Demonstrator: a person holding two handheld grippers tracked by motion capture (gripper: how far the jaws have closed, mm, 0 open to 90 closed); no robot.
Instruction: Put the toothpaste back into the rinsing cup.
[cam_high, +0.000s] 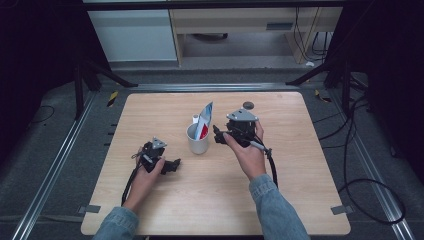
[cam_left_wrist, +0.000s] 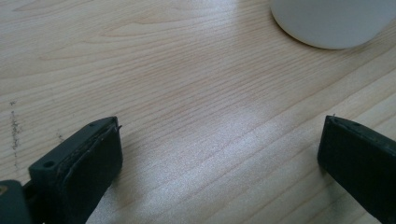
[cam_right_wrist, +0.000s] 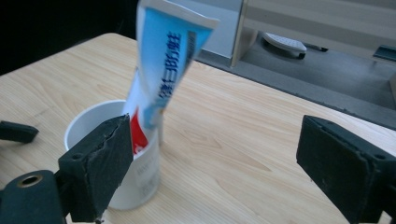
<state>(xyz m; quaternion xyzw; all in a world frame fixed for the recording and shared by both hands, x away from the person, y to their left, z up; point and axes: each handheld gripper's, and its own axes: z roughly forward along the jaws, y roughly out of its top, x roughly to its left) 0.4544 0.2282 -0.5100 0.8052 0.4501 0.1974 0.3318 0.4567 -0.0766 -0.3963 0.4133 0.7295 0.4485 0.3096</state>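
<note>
A white round plastic cup (cam_high: 198, 141) stands upright near the middle of the light wooden table (cam_high: 150, 107). Inside it sits a blue, white and red toothpaste tube (cam_high: 204, 120) — it stands tall, pokes well above the rim and leans a little to one side. In the right gripper view the tube (cam_right_wrist: 163, 70) has blue writing on it and its red part goes down into the cup (cam_right_wrist: 116, 163). The right gripper (cam_high: 220, 137) is held in the person's right hand (cam_high: 247, 150), just beside the cup on its right side and a bit above the table. Its two black jaws are spread wide apart and hold nothing; one jaw is close to the cup's side, but I cannot tell if it touches. The left gripper (cam_high: 175, 164) is in the left hand (cam_high: 150, 167), low over the table, near the cup on its left and closer to the person. Its jaws are wide open too — only bare wood lies between them, and the cup's white bottom (cam_left_wrist: 331, 23) is seen farther ahead. A small dark round thing (cam_high: 248, 105) lies near the far edge of the table.
</note>
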